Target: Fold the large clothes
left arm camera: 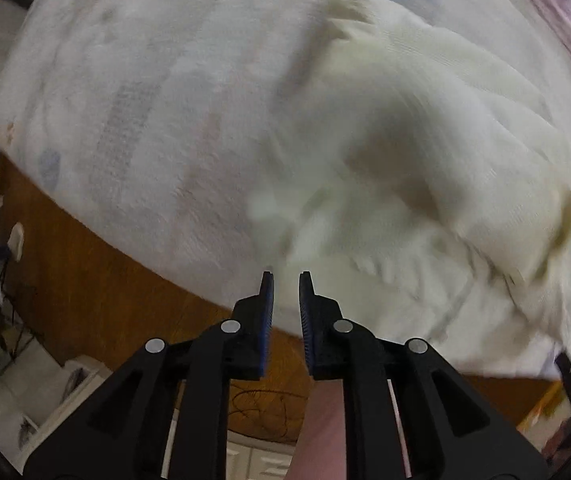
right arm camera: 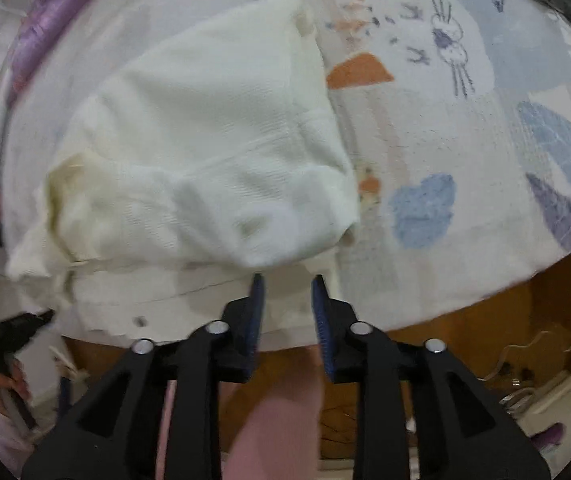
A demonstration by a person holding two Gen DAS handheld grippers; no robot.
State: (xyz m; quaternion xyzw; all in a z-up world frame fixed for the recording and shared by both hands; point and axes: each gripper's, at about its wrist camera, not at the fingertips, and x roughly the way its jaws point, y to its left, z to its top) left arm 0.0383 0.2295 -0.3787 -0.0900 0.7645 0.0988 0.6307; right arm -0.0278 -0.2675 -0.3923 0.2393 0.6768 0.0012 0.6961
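The cream-white, waffle-textured knitted garment (right arm camera: pixel 205 152) is lying in a loose, doubled-over heap on the pale printed bedspread with blue and orange animal shapes (right arm camera: pixel 465 152), close to the near edge of the bed, where the brown wooden bed frame (left arm camera: pixel 85 280) is showing below. The left gripper (left arm camera: pixel 286 280) is hanging over that near edge with its black, blue-padded jaws parted by a narrow gap and nothing between them; the right gripper (right arm camera: pixel 287 282) is standing a little wider apart, also gripping nothing, its tips hovering just at the hem of the heap. Both are looking released, so the fold is probably resting on its own now. The risk is lying in that heap: the upper layer is bulging and sitting crooked over the layer beneath, so it is likely springing back or sliding rather than lying flat. Its lower hem is running along the very edge of the bedspread, and any drag toward the person is threatening to pull it off the bed. The left view is heavily smeared, so the far sleeve's position is staying uncertain, and a blind pinch there is risking catching the bedspread together with the knit.
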